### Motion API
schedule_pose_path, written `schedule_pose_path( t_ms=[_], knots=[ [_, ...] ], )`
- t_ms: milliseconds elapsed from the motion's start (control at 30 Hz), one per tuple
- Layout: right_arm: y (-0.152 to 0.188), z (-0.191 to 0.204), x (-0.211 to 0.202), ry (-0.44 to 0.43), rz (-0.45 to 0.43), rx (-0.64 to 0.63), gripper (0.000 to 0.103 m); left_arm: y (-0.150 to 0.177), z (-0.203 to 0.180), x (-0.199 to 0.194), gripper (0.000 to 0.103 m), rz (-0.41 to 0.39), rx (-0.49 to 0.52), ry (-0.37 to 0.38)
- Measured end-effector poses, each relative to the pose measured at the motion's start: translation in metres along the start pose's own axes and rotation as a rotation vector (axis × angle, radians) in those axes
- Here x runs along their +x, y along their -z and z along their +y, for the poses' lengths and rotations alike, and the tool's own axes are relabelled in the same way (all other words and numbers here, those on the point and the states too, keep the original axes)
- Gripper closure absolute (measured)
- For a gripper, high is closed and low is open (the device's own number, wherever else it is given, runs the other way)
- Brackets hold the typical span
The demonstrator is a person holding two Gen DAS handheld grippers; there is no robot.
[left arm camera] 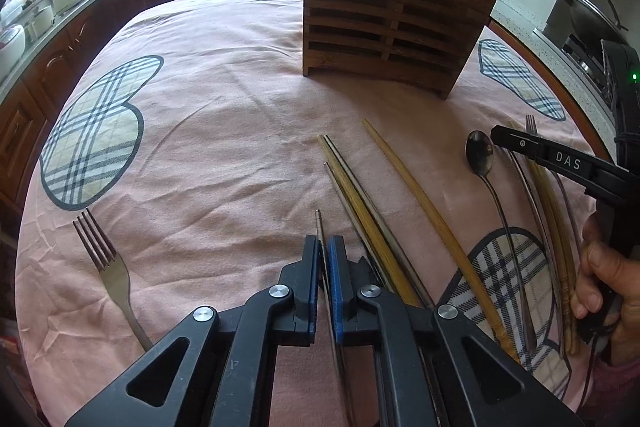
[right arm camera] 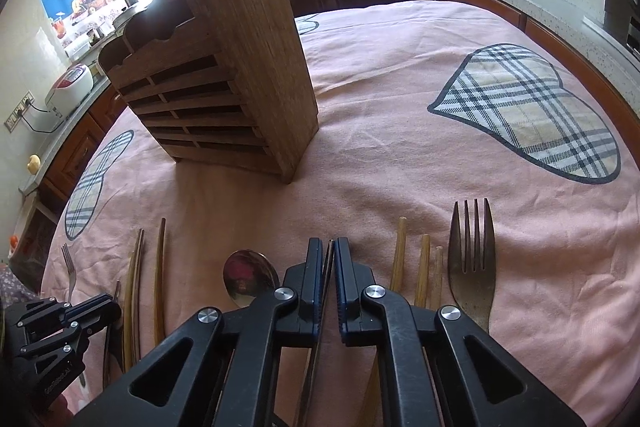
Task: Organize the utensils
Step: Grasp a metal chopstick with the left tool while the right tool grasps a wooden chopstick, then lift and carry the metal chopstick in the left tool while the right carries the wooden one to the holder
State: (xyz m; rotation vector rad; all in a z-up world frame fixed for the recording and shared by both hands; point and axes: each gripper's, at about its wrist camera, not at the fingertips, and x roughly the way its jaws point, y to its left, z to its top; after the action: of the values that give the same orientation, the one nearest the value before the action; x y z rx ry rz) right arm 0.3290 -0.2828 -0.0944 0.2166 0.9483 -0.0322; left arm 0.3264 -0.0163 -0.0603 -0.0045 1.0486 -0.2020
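A wooden slatted utensil holder point(left arm camera: 394, 11) stands upright at the far side of the pink tablecloth; it also shows in the right wrist view point(right arm camera: 224, 87). My left gripper point(left arm camera: 325, 245) is shut on a thin metal chopstick point(left arm camera: 320, 227), with more chopsticks point(left arm camera: 360, 195) lying to its right. My right gripper point(right arm camera: 329, 247) is shut on a dark chopstick point(right arm camera: 329, 259). A spoon point(right arm camera: 250, 277) lies left of it; wooden chopsticks point(right arm camera: 421, 267) and a fork point(right arm camera: 472, 259) lie right of it. The right gripper also shows in the left wrist view point(left arm camera: 560, 159), beside the spoon point(left arm camera: 480, 151).
Another fork point(left arm camera: 108, 267) lies at the near left of the cloth. Plaid heart patches point(right arm camera: 532, 111) mark the tablecloth. Kitchen counters with appliances ring the table, and a wok point(left arm camera: 592, 15) sits on the stove at right.
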Motion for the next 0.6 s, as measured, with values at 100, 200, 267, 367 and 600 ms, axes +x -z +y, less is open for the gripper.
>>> schedule_pose_path(
  t_ms=[100,200,267,367,600],
  knots=[
    [0.004,0.002,-0.008,-0.019,-0.014,0.009,0.099,0.001,0.007,-0.01,0.1,-0.014,-0.024,0.016],
    [0.007,0.005,-0.019,-0.043,-0.029,0.014,0.099,0.001,0.01,-0.025,0.1,-0.037,-0.045,0.034],
    [0.008,0.008,-0.027,-0.055,-0.042,0.013,0.099,0.001,0.01,-0.039,0.1,-0.062,-0.047,0.039],
    [0.006,0.012,-0.047,-0.072,-0.076,0.009,0.099,0.003,0.01,-0.063,0.1,-0.104,-0.049,0.054],
    [0.001,0.027,-0.102,-0.102,-0.183,-0.011,0.099,0.016,0.01,-0.124,0.1,-0.212,-0.059,0.087]
  ],
)
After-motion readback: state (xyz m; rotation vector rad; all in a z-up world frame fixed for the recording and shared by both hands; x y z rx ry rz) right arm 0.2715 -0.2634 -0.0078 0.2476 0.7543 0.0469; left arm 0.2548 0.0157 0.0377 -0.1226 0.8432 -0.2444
